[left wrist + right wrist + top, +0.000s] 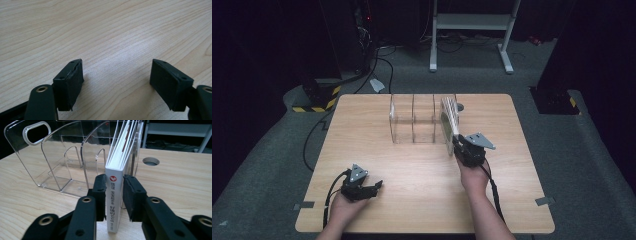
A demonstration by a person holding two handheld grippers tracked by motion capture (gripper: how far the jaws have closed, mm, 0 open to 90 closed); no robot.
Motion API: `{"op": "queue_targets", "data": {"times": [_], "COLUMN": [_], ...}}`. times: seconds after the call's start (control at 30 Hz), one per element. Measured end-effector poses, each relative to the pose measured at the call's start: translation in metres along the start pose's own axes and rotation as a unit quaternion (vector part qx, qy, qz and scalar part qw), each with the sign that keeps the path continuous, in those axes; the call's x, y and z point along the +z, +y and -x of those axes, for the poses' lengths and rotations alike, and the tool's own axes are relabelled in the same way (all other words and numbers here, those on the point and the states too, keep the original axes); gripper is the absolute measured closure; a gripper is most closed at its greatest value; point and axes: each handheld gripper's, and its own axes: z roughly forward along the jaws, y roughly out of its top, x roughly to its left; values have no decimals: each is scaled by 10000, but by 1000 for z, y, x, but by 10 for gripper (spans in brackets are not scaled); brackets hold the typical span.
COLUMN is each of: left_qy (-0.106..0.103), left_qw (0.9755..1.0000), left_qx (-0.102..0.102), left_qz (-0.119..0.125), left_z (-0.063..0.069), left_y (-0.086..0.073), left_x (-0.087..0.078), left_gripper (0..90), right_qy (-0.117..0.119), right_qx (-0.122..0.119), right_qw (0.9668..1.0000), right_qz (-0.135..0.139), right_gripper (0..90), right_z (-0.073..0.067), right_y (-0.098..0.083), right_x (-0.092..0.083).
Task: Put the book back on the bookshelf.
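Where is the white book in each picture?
High view: the book stands at the right end of the clear rack, the right gripper on it.
Left gripper view: not in it.
Right gripper view: middle, book between the jaws.
Shared landmark: the clear rack.

— What surrounds the wooden table point(422, 200)?
— Grey carpeted floor point(562, 165), with a dark, unlit room beyond it.
— And at the far side?
— A white metal stand point(472, 22) on two feet, black cables point(382, 60) trailing across the floor, and yellow-and-black hazard-striped bases point(319, 102) at left and right.
— Any detail on the tabletop?
— A round hole point(150, 161) near its far edge.
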Motion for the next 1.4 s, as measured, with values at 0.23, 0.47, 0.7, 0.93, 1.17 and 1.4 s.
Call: {"op": "queue_targets", "data": {"times": [0.23,0.47,0.7,0.93,1.17,1.4], "left_qy": [-1,-1,-4,-3,-2,3], "left_qw": [10000,10000,10000,10000,10000,10000], "left_qx": [-9,-7,0,11,13,16], "left_qz": [3,3,5,2,3,3], "left_z": [0,0,0,0,0,0], "left_y": [0,0,0,0,0,0], "left_x": [0,0,0,0,0,0], "left_gripper": [268,269,269,269,269,269], "right_qy": [-168,-355,-478,-551,-548,-492], "right_qx": [115,343,465,514,532,539], "right_qw": [9998,9988,9978,9972,9971,9973], "right_qz": [5,-2,-7,28,30,25], "right_gripper": [735,735,735,734,730,677], "right_z": [-2,-7,-11,-14,-14,-13], "right_y": [0,3,5,5,6,6], "right_x": [1,6,11,14,14,13]}}
